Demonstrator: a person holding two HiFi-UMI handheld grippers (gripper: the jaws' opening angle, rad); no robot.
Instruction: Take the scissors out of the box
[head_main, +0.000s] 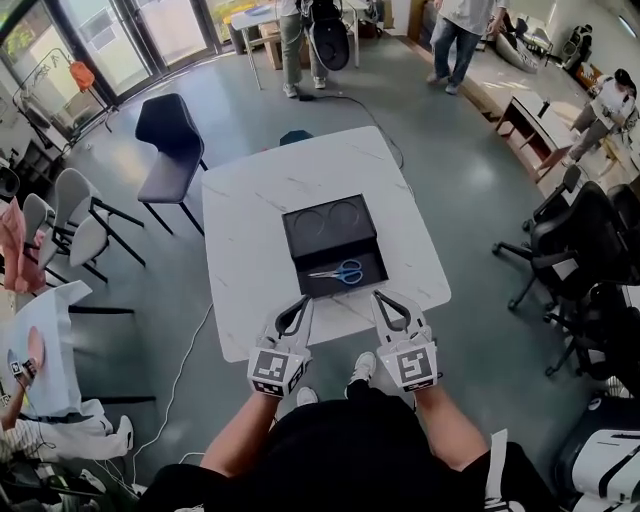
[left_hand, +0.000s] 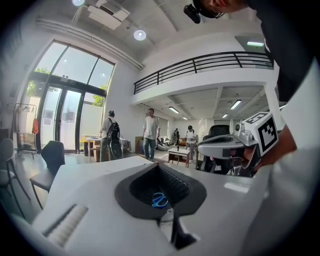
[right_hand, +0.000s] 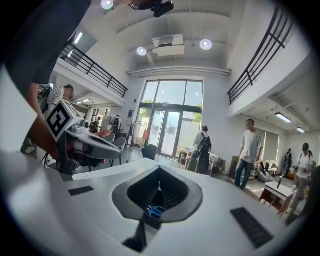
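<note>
Blue-handled steel scissors (head_main: 340, 272) just ahead, between our tools
Left tool (head_main: 304, 300) and right tool (head_main: 378, 295) both closed, empty; scissors lie flat in black box (head_main: 330, 222).

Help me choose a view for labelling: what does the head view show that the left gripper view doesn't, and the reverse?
Only the head view: the whole black box, including two round recesses in its far half, and the full outline of the white table. Only the left gripper view: the balcony railing and ceiling lights. Both: the blue-handled scissors lying in the box, and the right gripper.
</note>
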